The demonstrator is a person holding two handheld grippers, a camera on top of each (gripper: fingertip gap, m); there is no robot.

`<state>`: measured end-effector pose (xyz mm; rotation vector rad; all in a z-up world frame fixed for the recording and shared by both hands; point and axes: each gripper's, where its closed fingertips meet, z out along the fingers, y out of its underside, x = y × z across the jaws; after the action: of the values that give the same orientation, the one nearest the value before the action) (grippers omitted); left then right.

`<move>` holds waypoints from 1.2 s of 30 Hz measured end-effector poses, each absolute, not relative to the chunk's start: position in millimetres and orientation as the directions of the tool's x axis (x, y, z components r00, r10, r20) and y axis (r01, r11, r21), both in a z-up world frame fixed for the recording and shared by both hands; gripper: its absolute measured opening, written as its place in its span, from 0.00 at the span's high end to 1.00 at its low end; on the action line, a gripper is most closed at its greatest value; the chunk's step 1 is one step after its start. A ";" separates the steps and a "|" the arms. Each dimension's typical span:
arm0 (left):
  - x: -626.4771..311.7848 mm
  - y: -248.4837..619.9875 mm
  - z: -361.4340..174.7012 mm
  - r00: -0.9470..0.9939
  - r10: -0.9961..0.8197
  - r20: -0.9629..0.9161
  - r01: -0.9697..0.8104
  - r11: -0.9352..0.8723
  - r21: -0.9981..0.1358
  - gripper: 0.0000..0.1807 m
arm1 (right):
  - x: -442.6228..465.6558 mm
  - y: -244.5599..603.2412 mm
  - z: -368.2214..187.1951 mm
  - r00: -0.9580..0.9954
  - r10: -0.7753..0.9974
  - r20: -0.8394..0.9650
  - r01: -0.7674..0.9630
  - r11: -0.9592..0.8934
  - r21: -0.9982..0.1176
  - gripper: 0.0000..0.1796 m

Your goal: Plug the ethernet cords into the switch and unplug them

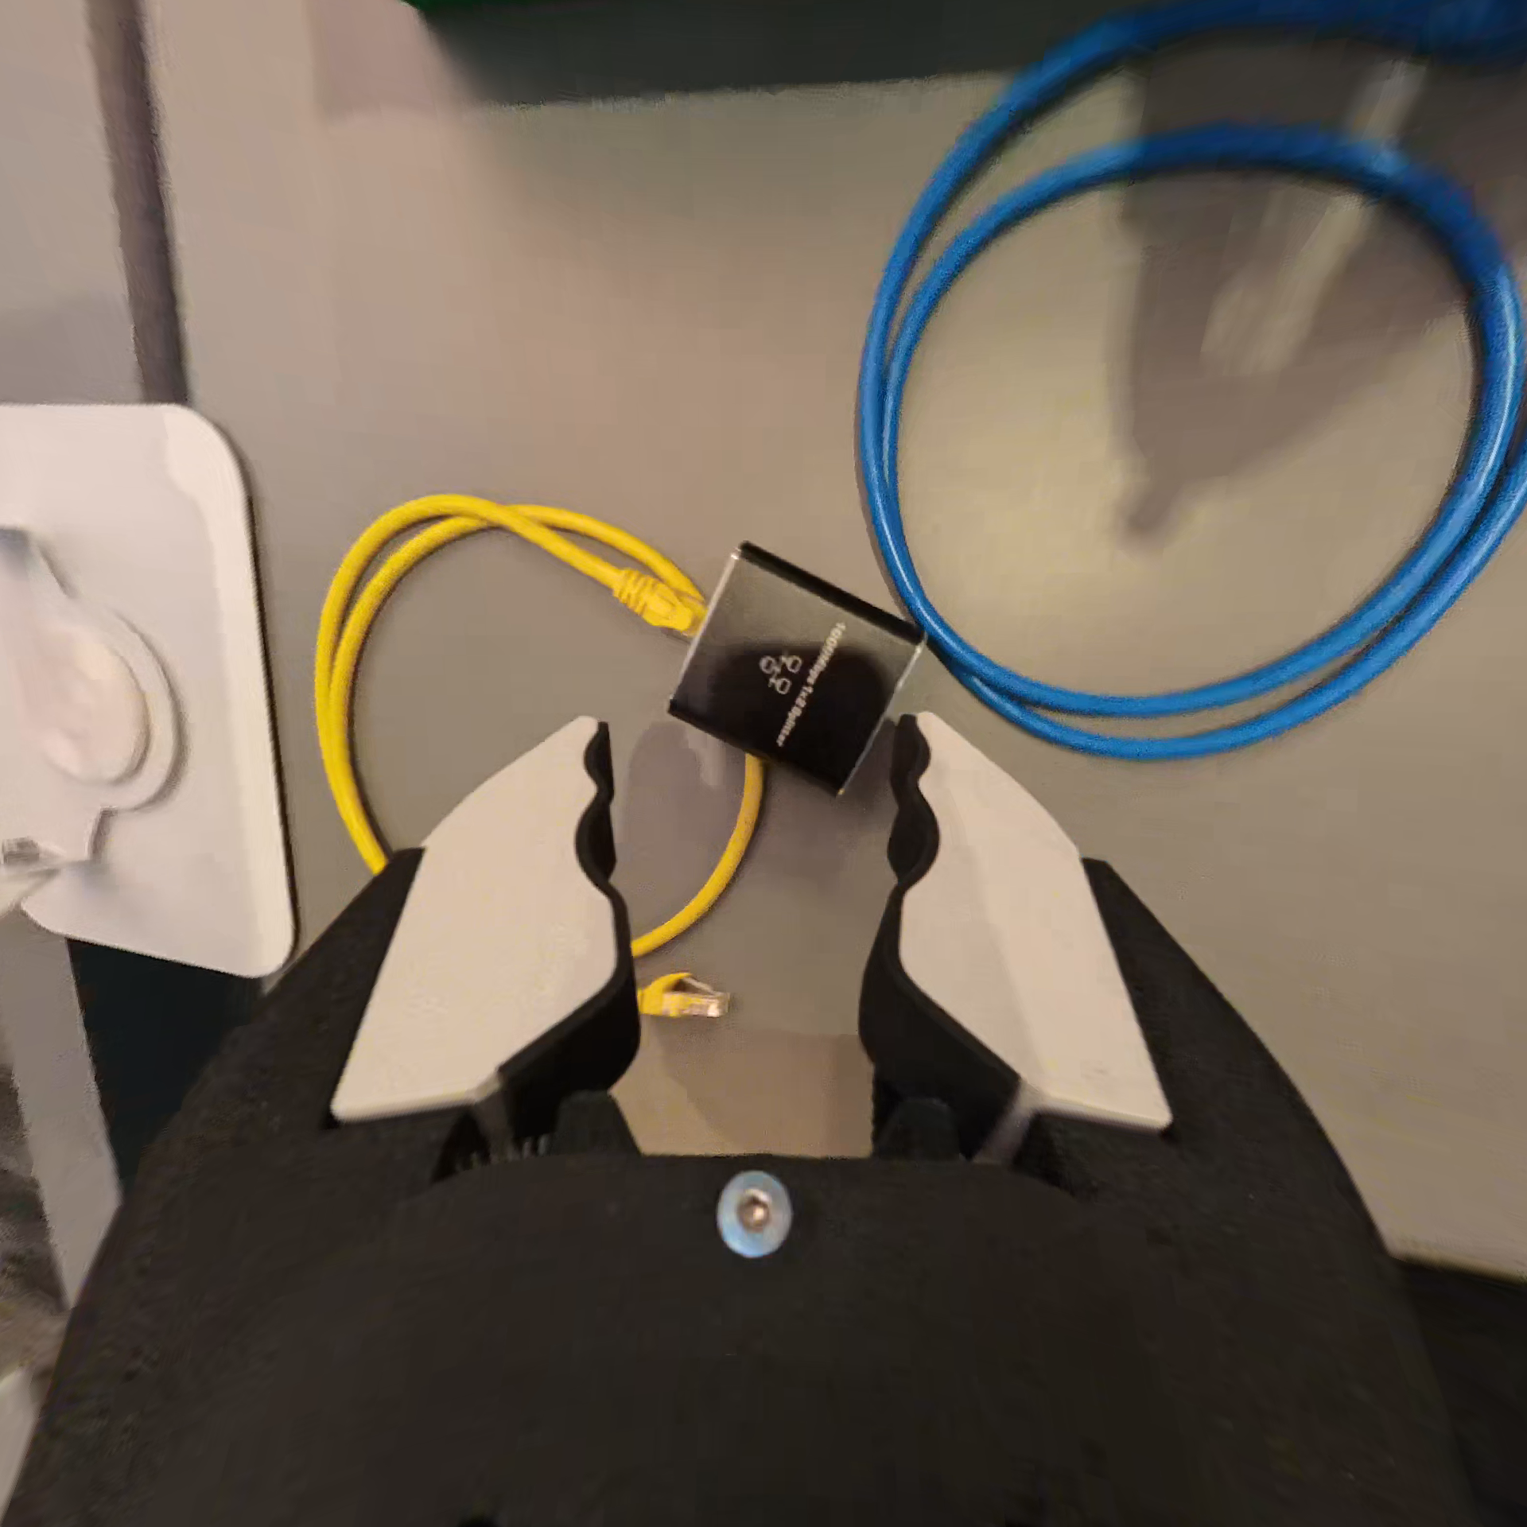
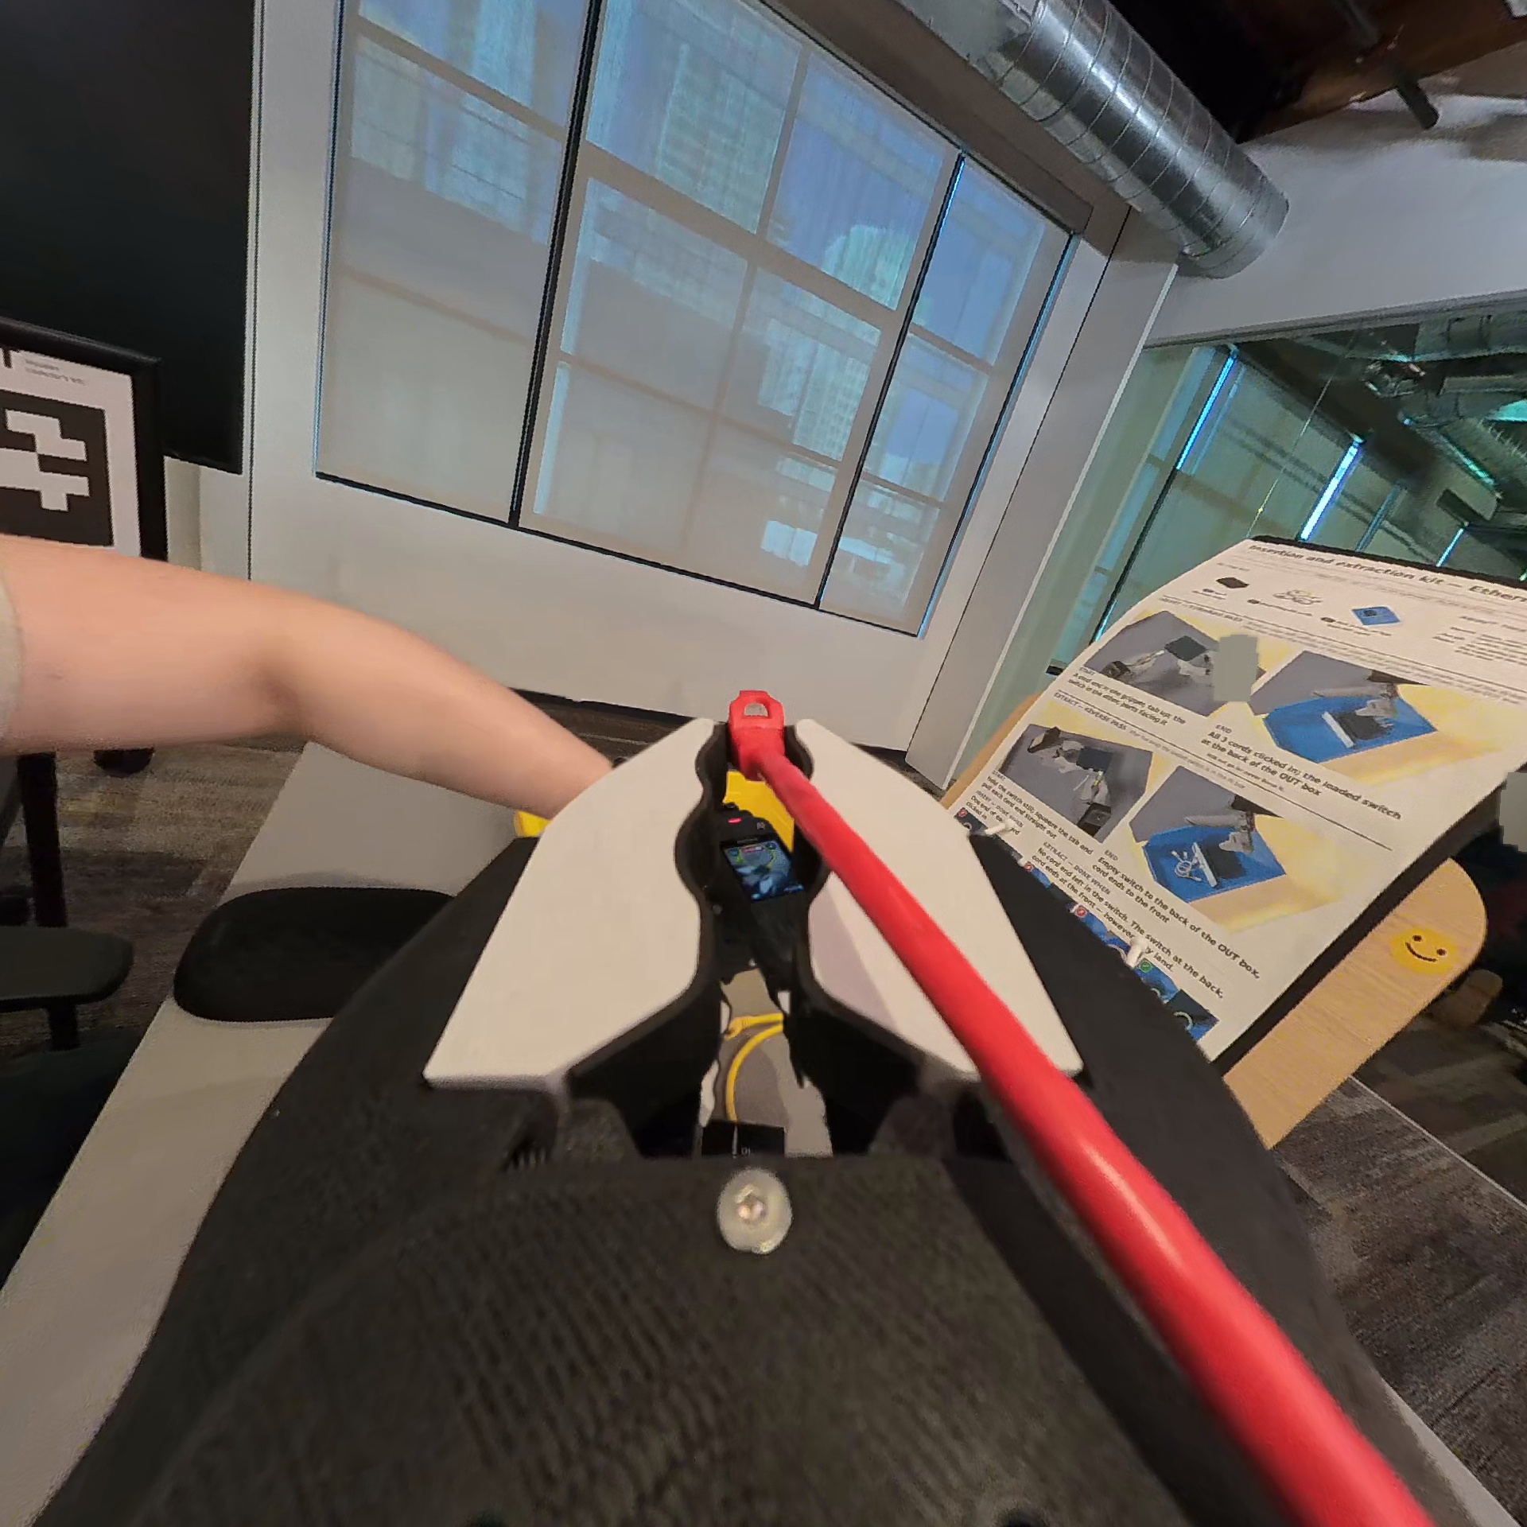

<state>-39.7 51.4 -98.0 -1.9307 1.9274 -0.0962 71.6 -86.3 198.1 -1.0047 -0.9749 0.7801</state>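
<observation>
In the left wrist view a small black switch (image 1: pixel 795 671) lies on the grey table. A yellow ethernet cord (image 1: pixel 347 653) has one plug (image 1: pixel 661 603) at the switch's left end; I cannot tell how deep it sits. Its other plug (image 1: pixel 686 997) lies loose between my fingers. My left gripper (image 1: pixel 752 727) is open just above the switch, its right fingertip (image 1: pixel 907 734) near the switch's corner. A coiled blue cord (image 1: pixel 1190 446) lies to the right. In the right wrist view my right gripper (image 2: pixel 753 731) is shut on a red cord's plug (image 2: pixel 753 717), raised in the air; the red cord (image 2: pixel 1033 1099) trails back.
A white plate with a round fitting (image 1: pixel 124 686) lies at the table's left edge. In the right wrist view a person's forearm (image 2: pixel 289 661) reaches across, an instruction sheet on a wooden board (image 2: pixel 1223 793) stands at right, and a black pad (image 2: pixel 281 950) lies on the table. The left gripper's tips are roughly 35 centimeters from the right gripper's. The small black switch (image 1: pixel 795 671) lies some 4 centimeters from my left tips, 35 centimeters from my right tips.
</observation>
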 end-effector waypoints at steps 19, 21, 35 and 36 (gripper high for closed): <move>-45.1 63.6 -154.5 -0.314 -0.937 -0.151 -0.929 0.336 -0.154 0.59 | 52.7 -57.9 179.6 0.445 0.827 0.345 0.078 0.348 -0.934 0.92; -45.9 60.4 -156.1 -0.328 -0.938 -0.108 -0.929 0.341 -0.146 0.63 | 52.5 -56.4 178.9 0.447 0.826 0.342 0.081 0.343 -0.936 0.91; -45.5 54.3 -160.0 -0.303 -0.953 0.000 -0.941 0.299 -0.157 0.62 | 57.2 -53.6 177.8 0.449 0.829 0.334 0.075 0.338 -0.938 0.92; -45.3 54.3 -160.0 -0.304 -0.953 0.001 -0.940 0.300 -0.161 0.62 | 59.1 -53.4 178.5 0.452 0.828 0.331 0.069 0.337 -0.939 0.92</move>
<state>-45.3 54.3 -160.0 -1.7938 2.4545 -0.1994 59.1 -53.4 178.5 -1.1312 -0.9952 0.6191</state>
